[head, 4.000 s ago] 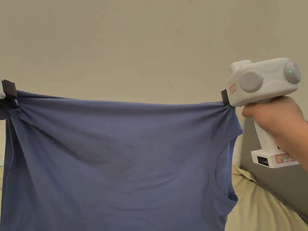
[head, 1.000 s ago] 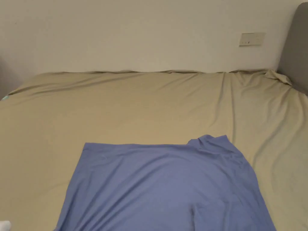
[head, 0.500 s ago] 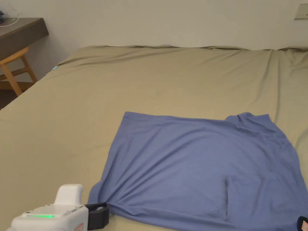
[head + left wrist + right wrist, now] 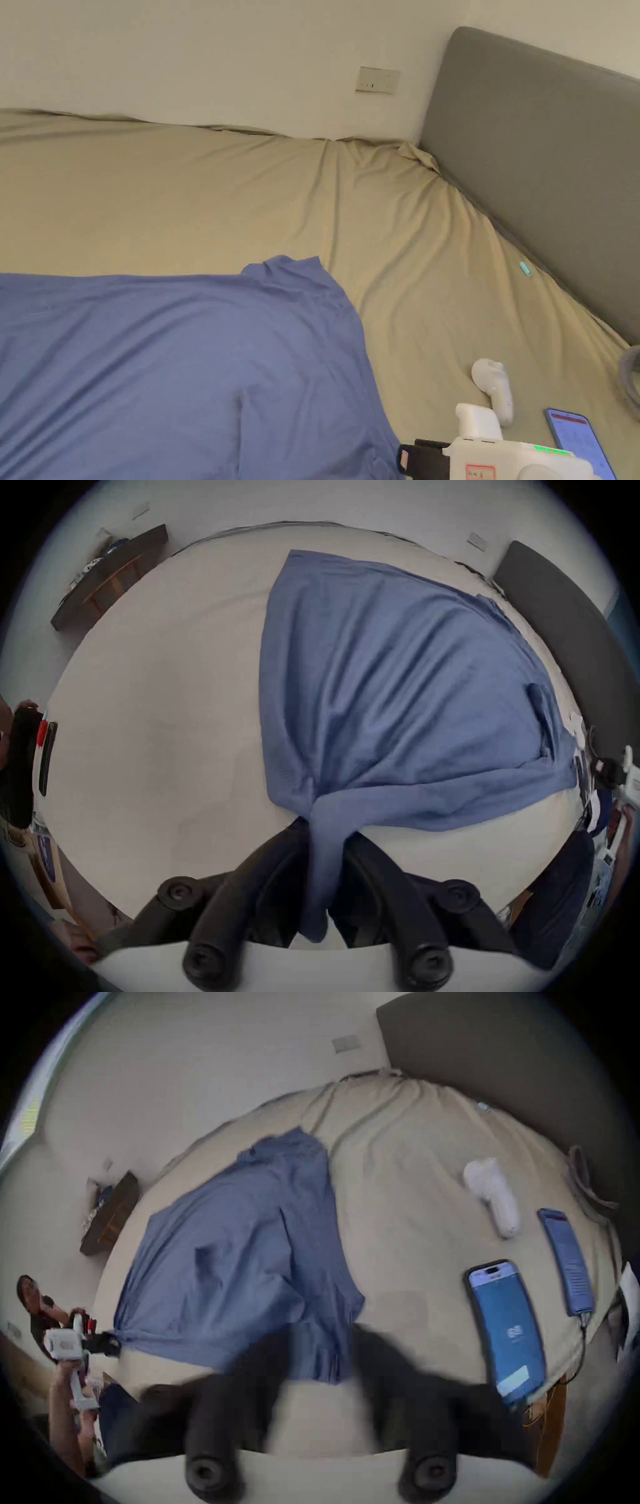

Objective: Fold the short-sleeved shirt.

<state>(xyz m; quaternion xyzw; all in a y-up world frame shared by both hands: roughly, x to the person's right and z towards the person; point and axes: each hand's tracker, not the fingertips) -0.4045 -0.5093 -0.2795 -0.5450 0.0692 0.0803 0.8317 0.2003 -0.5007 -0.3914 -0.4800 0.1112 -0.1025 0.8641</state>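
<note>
Between my left gripper's (image 4: 323, 871) jaws a bunched corner of the blue cotton short-sleeved shirt (image 4: 398, 688) is clamped; its body lies spread ahead on the beige bed sheet (image 4: 187, 200). My right gripper (image 4: 323, 1352) has cloth between its blurred jaws, grip uncertain, so the near edge runs between both.

Shirt (image 4: 162, 369) is thin matt blue knit cloth, soft and lightly creased, bunched where the left gripper (image 4: 325, 871) pinches it between matt black, rubbery-looking jaws; right gripper (image 4: 431, 461) has a smooth white plastic shell, slight sheen; bed sheet (image 4: 437, 250) is matt tan woven cloth, wrinkled toward the far right corner; headboard (image 4: 550, 156) is grey matt fabric; phone (image 4: 504, 1324) has a glossy glass face
</note>
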